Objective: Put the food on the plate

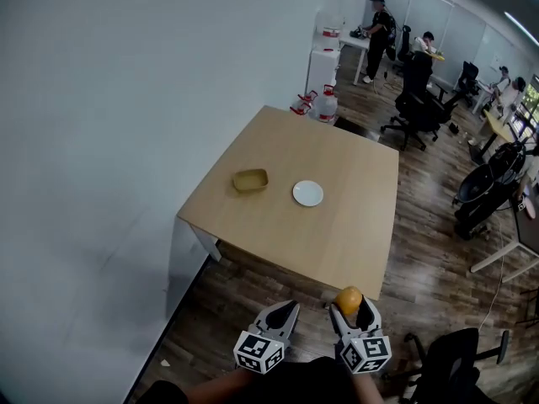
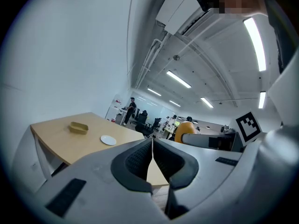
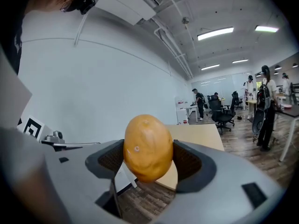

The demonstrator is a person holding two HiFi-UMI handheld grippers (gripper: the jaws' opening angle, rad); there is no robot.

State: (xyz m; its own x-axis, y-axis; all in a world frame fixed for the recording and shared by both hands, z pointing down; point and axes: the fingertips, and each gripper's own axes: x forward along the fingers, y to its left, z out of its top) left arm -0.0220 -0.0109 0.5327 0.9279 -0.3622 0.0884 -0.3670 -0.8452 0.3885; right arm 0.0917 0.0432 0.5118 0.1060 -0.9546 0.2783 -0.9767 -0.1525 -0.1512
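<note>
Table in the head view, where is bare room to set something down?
Most of the table is bare: the half right of the white plate, and the near strip below it. Only left-centre is taken, by the plate and the yellow dish. The right gripper's potato should fit either.

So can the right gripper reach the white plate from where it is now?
Probably not yet. The right gripper, shut on the orange food, appears to hang short of the table's near edge, and the plate sits mid-table. Nothing blocks the way: the yellow dish lies off to the plate's side.
</note>
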